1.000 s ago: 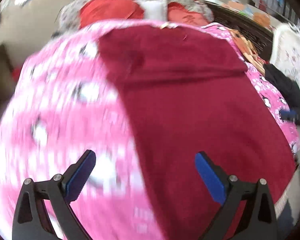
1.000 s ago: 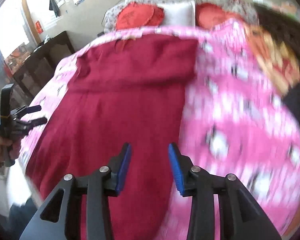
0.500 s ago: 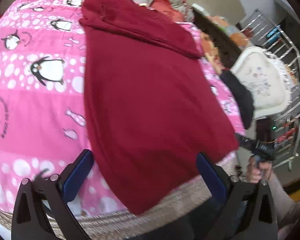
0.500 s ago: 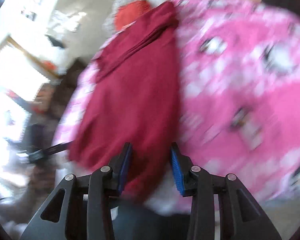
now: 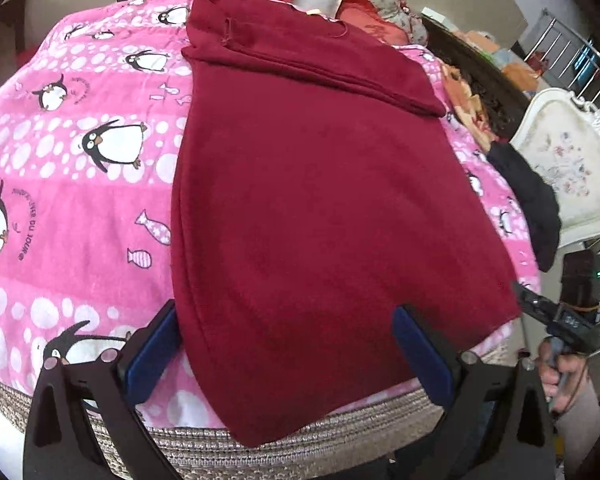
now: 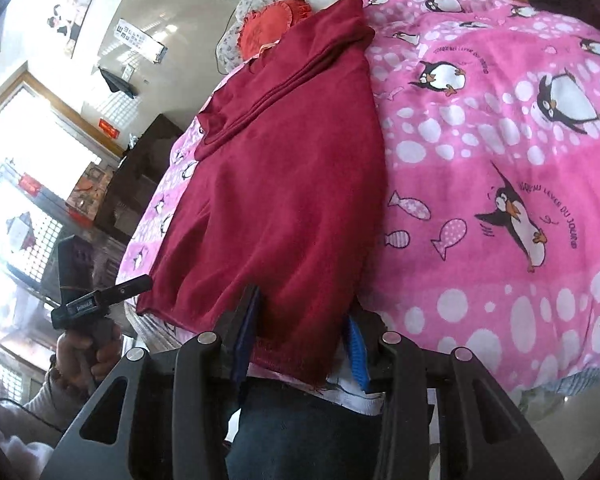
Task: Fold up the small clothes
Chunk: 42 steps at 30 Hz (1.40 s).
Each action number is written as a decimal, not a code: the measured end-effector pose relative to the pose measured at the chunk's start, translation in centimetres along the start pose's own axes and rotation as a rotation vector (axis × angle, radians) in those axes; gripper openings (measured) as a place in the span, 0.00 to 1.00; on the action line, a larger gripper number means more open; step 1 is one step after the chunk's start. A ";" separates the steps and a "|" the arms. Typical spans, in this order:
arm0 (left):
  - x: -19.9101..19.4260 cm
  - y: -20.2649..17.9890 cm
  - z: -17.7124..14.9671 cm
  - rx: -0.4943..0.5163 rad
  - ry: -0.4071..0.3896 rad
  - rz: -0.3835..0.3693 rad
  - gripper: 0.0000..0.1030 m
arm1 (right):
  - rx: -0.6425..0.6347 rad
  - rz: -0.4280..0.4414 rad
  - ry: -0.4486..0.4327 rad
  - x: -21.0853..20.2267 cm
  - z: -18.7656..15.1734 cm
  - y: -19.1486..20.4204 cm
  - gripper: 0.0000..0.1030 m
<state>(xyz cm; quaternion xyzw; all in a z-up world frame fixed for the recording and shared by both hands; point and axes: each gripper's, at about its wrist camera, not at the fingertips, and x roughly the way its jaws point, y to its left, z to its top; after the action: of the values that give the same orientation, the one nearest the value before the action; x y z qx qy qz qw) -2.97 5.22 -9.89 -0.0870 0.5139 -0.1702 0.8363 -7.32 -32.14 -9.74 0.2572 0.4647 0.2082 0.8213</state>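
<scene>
My left gripper (image 5: 284,354) is spread wide over the near left corner of the dark red garment (image 5: 320,200), which lies flat on the pink penguin blanket (image 5: 80,184) with its far end already folded over and its hem hanging off the bed edge. It looks soft, light and fuzzy, sure to droop, so I'd pinch the hem corners. My right gripper (image 6: 300,336) straddles the near right hem corner, fingers apart around the cloth, not yet pinching
</scene>
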 end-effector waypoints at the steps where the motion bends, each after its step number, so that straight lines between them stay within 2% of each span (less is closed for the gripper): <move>1: 0.2 -0.1 0.1 0.001 0.000 0.006 1.00 | 0.002 -0.001 0.000 0.0 0.0 0.0 0.08; 7: 0.4 0.0 -0.1 0.009 -0.003 0.023 1.00 | 0.010 -0.002 -0.003 0.1 0.1 0.0 0.08; 9: -0.1 0.3 -0.3 0.004 -0.005 0.003 1.00 | 0.015 0.004 -0.005 -0.2 0.0 0.0 0.08; 11: -0.8 0.8 -0.9 -0.006 -0.012 -0.045 1.00 | 0.014 0.015 -0.013 -0.7 -0.1 0.1 0.07; 15: -2.2 2.9 -2.0 -0.045 -0.048 -0.200 0.99 | 0.006 0.040 -0.027 -1.4 -0.4 0.2 0.00; 17: -2.3 3.4 -2.1 -0.059 -0.041 -0.270 1.00 | 0.012 0.047 -0.034 -1.5 -0.6 0.0 0.00; 21: -2.4 2.9 -2.3 -0.061 -0.026 -0.364 0.99 | 0.025 0.053 -0.037 -1.4 -0.7 -0.1 0.00; 23: -2.8 3.0 -2.5 -0.100 -0.019 -0.448 0.99 | 0.019 0.052 -0.043 -1.5 -0.7 0.1 0.00; 26: -2.8 3.8 -2.3 -0.160 -0.028 -0.471 0.97 | 0.016 0.057 -0.050 -1.8 -0.8 0.2 0.00; 29: -2.2 4.7 -2.1 -0.218 -0.022 -0.439 0.82 | 0.026 0.065 -0.053 -2.0 -0.9 0.2 0.00; 31: -2.2 5.2 -2.1 -0.235 -0.021 -0.412 0.64 | 0.028 0.067 -0.052 -2.2 -1.0 0.2 0.00; 32: -2.1 5.3 -2.1 -0.240 -0.019 -0.403 0.59 | 0.029 0.071 -0.049 -2.2 -1.1 0.2 0.00; 34: -1.9 5.9 -2.2 -0.256 -0.003 -0.363 0.34 | 0.029 0.072 -0.044 -2.3 -1.3 0.2 0.00; 36: -1.8 6.6 -2.4 -0.275 0.004 -0.347 0.22 | 0.029 0.064 -0.048 -2.4 -1.5 0.2 0.00; 37: -1.7 6.9 -2.5 -0.286 0.008 -0.346 0.18 | 0.030 0.056 -0.048 -2.4 -1.5 0.2 0.00; 42: -1.9 7.3 -3.0 -0.302 -0.001 -0.336 0.12 | 0.039 0.030 -0.066 -2.8 -1.5 0.2 0.00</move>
<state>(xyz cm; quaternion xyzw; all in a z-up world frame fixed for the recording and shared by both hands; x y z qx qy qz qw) -4.96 12.79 -11.99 -0.2956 0.5112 -0.2284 0.7740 -9.98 -33.23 -8.44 0.2867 0.4373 0.2031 0.8278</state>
